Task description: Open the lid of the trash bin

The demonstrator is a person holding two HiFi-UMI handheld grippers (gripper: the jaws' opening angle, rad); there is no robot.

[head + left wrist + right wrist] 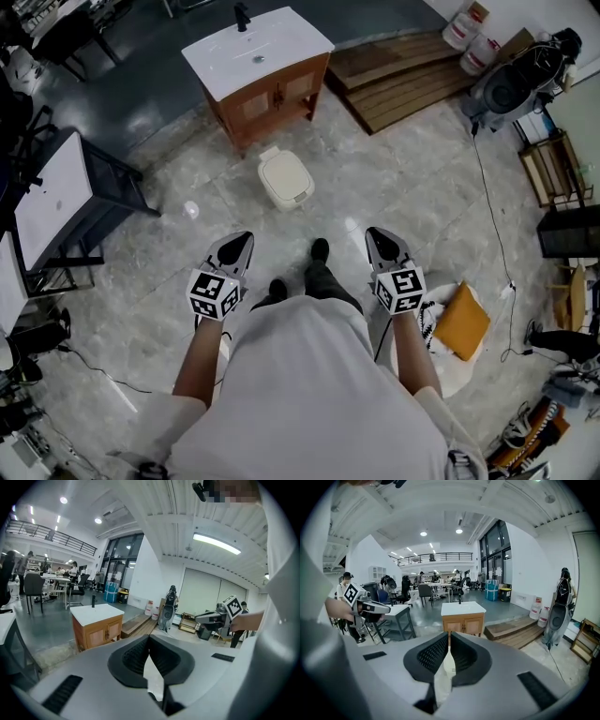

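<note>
Both jaw pairs closed on nothing, the bin well ahead

The left gripper [149, 640] and right gripper [449, 638] have their tips pressed together and empty. The trash bin [286, 178], lid down, stands well apart from them (just before the sink cabinet [272, 94]). The likely risk is that closed tips slide off the lid's edge and shove the bin instead of lifting it.

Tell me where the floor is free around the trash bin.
Bare floor lies between the trash bin and the person's shoes, and right of the bin toward the cable. Behind the bin, the sink cabinet stands close.
</note>
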